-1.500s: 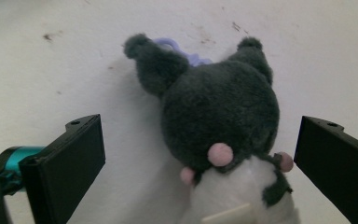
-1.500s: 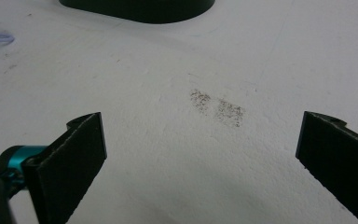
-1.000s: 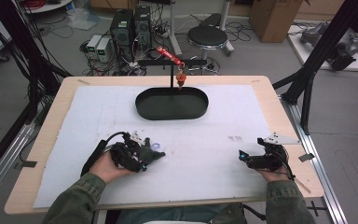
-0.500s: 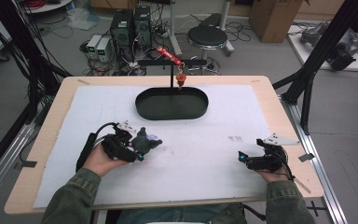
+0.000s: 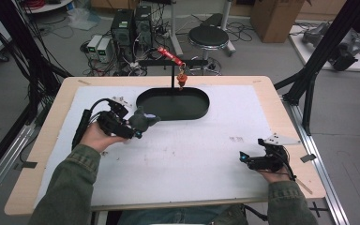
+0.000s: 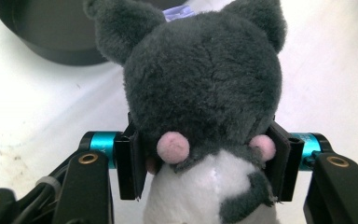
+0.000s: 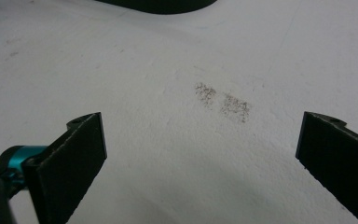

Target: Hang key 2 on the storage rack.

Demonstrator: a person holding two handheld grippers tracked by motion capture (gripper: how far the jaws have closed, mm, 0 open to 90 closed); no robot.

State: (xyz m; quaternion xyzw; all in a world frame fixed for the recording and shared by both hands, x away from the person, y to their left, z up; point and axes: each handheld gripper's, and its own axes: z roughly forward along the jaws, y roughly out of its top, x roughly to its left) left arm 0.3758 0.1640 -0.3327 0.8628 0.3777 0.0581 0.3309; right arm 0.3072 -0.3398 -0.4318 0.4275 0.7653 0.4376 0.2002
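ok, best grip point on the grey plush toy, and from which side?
Across the neck, coming from behind. The left gripper holds the plush toy that way: jaws pinch the narrow waist under the wide head, beside the pink cheeks, so the head likely keeps it from slipping out.

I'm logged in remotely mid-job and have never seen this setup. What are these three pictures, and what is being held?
No robot arm here: a person at a table holds a two-jaw tool in each hand. The high view looks down from above; the other two come from cameras riding on each tool, looking along its black jaws. The left tool is shut on a grey plush toy, clamped at its neck, just beside a black oval tray. The right tool is open, its jaws wide apart over the white mat, holding nothing. Behind the tray a stand carries a small red and orange hanging piece. The mat covers a wooden table.
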